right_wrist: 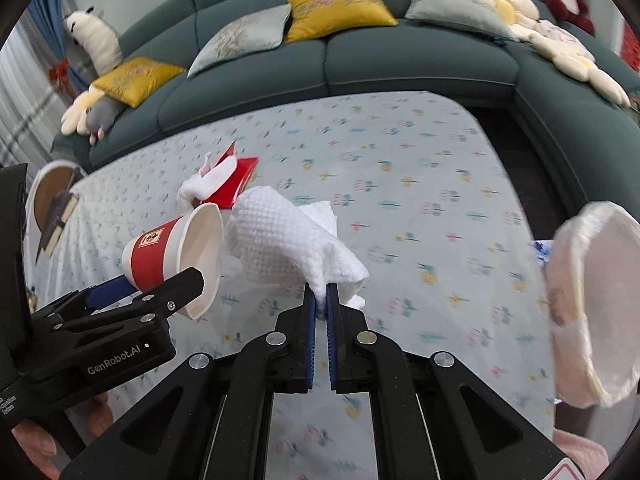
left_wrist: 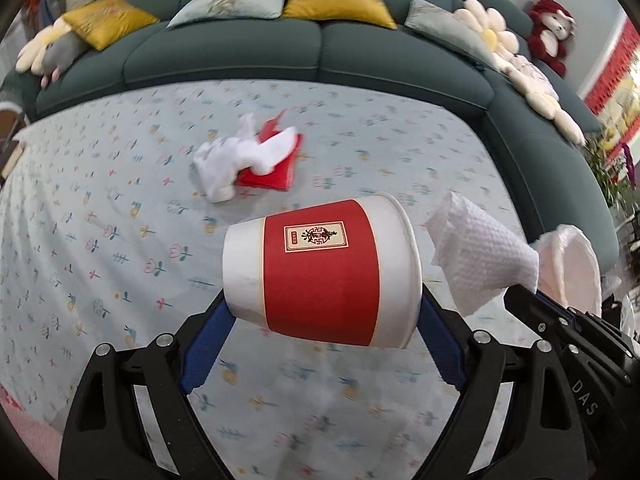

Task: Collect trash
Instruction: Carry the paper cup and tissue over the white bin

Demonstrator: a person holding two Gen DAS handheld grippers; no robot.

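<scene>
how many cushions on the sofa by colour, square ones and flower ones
yellow square cushions: 2
pale grey-blue square cushions: 2
white flower-shaped cushions: 3, one at the sofa's left end, two at its right
total: 7

"GenRobot.AI" stands in white on the black body of the left hand-held gripper point(right_wrist: 170, 280). "DAS" stands on the right hand-held gripper point(left_wrist: 520, 294). The paper cup point(left_wrist: 320, 272) bears a label whose characters are unreadable.
</scene>
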